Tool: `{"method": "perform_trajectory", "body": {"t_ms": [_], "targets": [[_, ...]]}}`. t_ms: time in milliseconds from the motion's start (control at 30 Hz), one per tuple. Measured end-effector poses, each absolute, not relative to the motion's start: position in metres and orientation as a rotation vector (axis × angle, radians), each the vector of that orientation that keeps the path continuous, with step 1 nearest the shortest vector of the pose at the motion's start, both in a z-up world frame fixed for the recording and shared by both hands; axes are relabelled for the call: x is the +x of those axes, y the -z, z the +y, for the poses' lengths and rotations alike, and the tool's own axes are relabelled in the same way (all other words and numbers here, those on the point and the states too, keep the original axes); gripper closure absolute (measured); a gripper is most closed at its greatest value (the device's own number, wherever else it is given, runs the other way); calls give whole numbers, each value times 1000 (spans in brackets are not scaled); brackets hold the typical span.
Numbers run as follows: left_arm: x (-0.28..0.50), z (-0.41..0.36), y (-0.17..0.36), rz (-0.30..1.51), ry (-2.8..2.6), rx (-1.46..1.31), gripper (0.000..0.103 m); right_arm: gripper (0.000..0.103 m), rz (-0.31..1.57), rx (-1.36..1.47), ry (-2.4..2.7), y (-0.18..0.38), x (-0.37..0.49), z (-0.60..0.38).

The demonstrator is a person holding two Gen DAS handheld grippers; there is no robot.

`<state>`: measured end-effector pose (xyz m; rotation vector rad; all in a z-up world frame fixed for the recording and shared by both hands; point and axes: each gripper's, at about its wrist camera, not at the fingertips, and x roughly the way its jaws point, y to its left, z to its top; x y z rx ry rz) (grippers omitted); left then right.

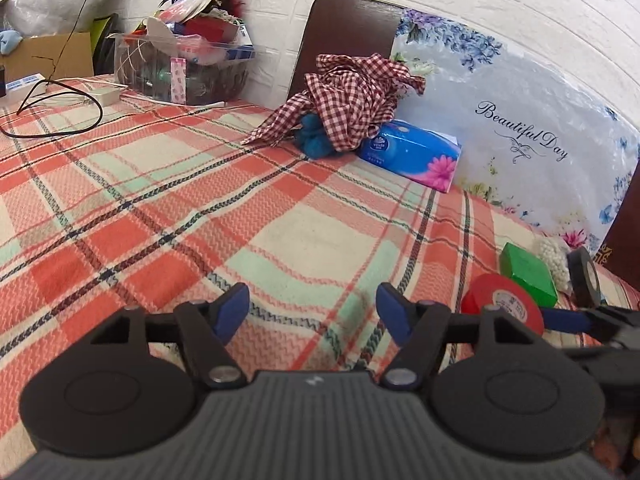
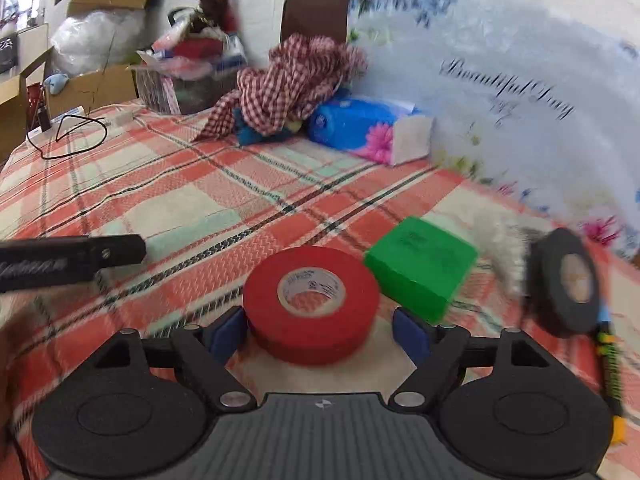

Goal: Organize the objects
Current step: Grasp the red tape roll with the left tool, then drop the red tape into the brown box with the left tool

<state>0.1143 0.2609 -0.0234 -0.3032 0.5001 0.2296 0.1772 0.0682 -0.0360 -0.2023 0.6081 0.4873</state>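
Note:
A red tape roll [image 2: 312, 300] lies flat on the plaid cloth [image 2: 168, 200], right between the jaws of my right gripper [image 2: 318, 332]. The gripper is open: its right pad [image 2: 408, 336] stands clear of the roll, while the left one is close against it. Just beyond are a green box [image 2: 420, 268] and a black tape roll [image 2: 564, 284] standing on edge. My left gripper [image 1: 314, 312] hovers open over bare cloth to the left of the red tape roll [image 1: 504, 304], with nothing between its fingers. The green box [image 1: 528, 276] and black tape roll [image 1: 584, 280] sit at the right edge.
At the back lie a red checked cloth [image 1: 352, 96] over something blue, a blue tissue pack [image 1: 412, 152] and a floral plastic bag [image 1: 520, 120] against the wall. A clear bin of clutter [image 1: 184, 64], a black cable [image 1: 60, 112] and a chair back [image 1: 348, 40] are further left.

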Motion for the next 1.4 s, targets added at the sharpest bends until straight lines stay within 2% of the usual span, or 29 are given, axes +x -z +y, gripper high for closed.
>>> {"method": "perform_trajectory", "body": {"t_ms": [33,233,433,567,633,733,967,1067,1133,1200,1333,1400], "targets": [[111,258,22,500,-230,-299,32,31,606,-206,-500,35,178,70],[107,257,22,508,-229,-285,31,31,597,-255,-500,35,129,36],[108,247,22,530,-241,-221,29,31,586,-222,-262,38,28,-84],[114,220,20,596,-256,-73,29,29,633,-66,-15,34,-22,-181],[107,196,11,612,-198,-100,31,25,637,-5,48,31,-41,-209],[87,132,-10,615,6,-161,31,25,623,44,57,31,-64,-231],[59,-56,-31,854,561,-108,33,25,598,-42,21,33,-71,-220],[54,-111,-30,937,664,-56,37,27,605,-19,21,34,-67,-221],[52,-135,-24,964,673,9,45,28,604,3,14,35,-66,-225],[56,-146,-19,988,676,14,49,28,601,21,11,36,-65,-229],[63,-149,-7,1035,677,-4,66,27,611,25,11,37,-57,-230],[65,-143,-5,1039,671,-47,71,31,615,6,7,39,-51,-228]]}}
